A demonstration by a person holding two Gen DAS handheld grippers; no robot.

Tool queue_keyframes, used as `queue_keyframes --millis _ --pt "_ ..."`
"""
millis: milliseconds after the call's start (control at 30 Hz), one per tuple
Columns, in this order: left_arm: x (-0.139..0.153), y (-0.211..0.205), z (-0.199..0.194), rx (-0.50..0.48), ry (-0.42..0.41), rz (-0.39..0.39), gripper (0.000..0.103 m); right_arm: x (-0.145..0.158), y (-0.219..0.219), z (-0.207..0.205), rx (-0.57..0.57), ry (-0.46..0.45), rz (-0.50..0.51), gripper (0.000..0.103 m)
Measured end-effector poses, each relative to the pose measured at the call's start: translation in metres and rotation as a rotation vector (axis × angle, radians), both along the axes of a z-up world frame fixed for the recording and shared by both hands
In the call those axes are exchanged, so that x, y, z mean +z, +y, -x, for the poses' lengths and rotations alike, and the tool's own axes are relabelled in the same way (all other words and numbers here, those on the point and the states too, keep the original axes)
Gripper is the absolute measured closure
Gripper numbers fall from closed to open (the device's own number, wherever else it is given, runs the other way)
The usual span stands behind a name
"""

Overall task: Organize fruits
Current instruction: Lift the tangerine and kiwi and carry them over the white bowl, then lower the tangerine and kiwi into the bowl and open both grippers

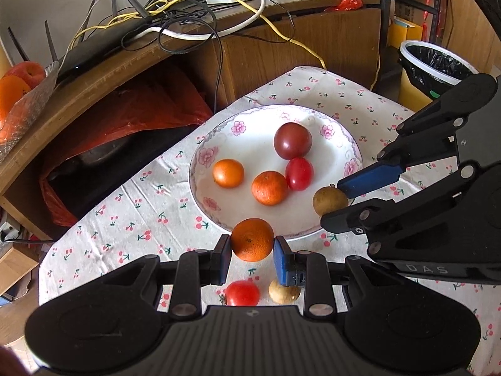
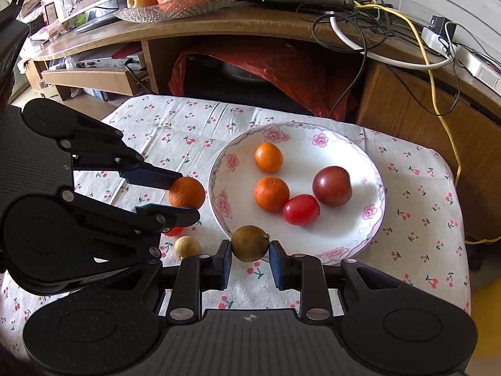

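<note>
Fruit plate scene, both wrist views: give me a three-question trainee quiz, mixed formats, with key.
1. Multiple choice: what is the left gripper shut on?
A. a red tomato
B. an orange citrus fruit
C. a brown longan

2. True or false: the plate holds five fruits.

3. Fill in: the right gripper is shut on the ___.

Key:
1. B, the held orange citrus fruit.
2. False. Four lie in it: two small oranges, a red tomato and a dark purple tomato.
3. The brown longan. A second longan and a second red tomato lie on the cloth.
</note>
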State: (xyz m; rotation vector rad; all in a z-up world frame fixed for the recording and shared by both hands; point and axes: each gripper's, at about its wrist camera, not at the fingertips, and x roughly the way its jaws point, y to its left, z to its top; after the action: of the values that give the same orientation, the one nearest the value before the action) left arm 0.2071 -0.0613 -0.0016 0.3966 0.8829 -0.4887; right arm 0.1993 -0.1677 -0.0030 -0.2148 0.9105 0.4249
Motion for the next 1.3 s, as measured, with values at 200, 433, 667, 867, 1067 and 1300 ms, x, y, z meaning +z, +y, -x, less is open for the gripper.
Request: queue_keyframes --millis 200,433,667,867,1067,1300 --pt "-0.003 -0.004 -0.008 0.006 0.009 0.010 0.065 0.001 -0.005 -0.006 -0.025 -0.012 0.000 0.081" --pt "-0.010 -0.011 -0.018 0.009 0.022 0.019 0.065 -0.006 -0.013 -0.015 -0.056 0.001 0.003 0.081" --pt "-0.015 -0.014 -0.024 0.017 0.031 0.025 0.065 -0.011 -0.018 -0.022 -0.081 0.009 -0.002 0.081" --pt "-0.016 -0.014 -0.028 0.028 0.030 0.032 0.065 -0.014 -0.020 -0.027 -0.098 0.012 -0.009 0.080" --pt "-0.017 -0.014 -0.031 0.037 0.029 0.034 0.065 -0.014 -0.020 -0.032 -0.114 0.008 -0.016 0.080" --pt "-0.018 -0.016 -0.032 0.043 0.024 0.026 0.064 -0.015 -0.021 -0.032 -0.122 0.008 -0.017 0.079"
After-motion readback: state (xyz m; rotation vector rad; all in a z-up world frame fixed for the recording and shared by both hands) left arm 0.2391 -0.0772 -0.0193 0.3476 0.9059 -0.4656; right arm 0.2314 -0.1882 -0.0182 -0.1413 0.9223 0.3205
